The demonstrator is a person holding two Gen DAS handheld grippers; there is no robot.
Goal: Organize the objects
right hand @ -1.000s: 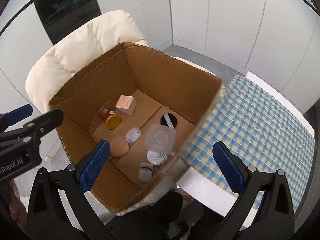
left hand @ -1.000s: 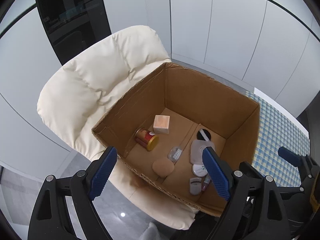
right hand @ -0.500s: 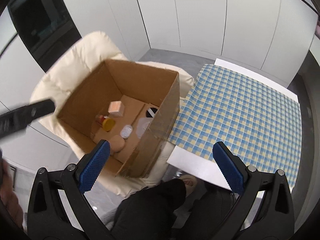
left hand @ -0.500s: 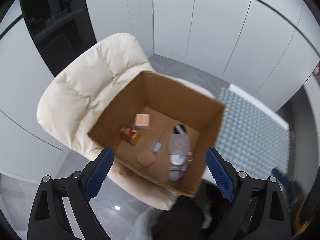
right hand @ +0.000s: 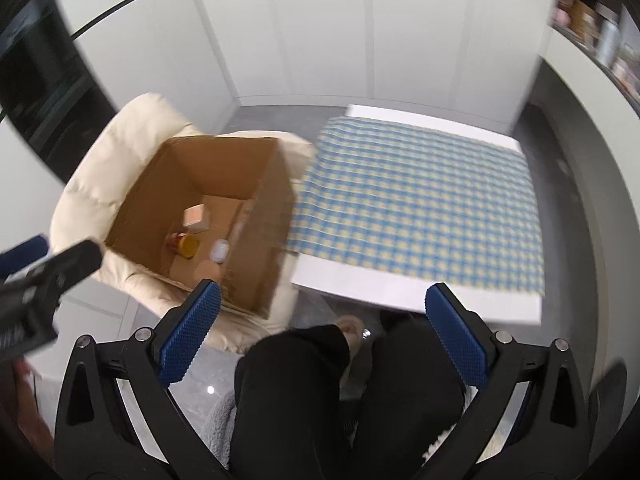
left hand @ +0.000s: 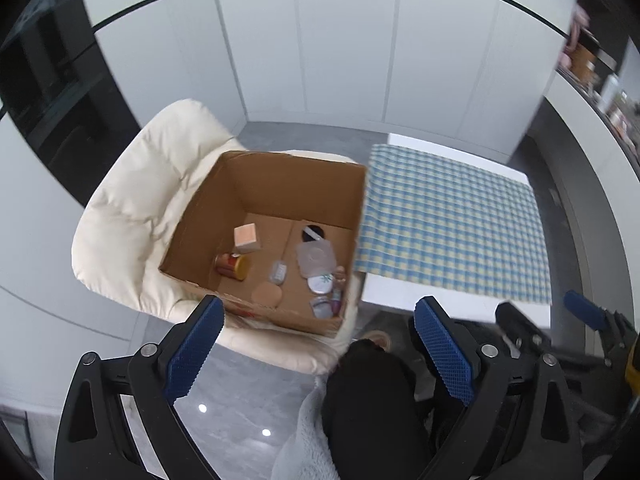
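1. While both grippers hang above the cardboard box (left hand: 280,196) on the cream chair (left hand: 136,208), the step looks like the end of packing: small items lie on its floor and the checked cloth (left hand: 452,220) is bare.
2. The left gripper (left hand: 316,344) is opening, nothing between its jaws; the right gripper (right hand: 324,332) stands spread, empty.
3. Next likely calls for nothing more, or closing the box.
4. In the right view the box's near wall hides most items; motion blur smears the edges.
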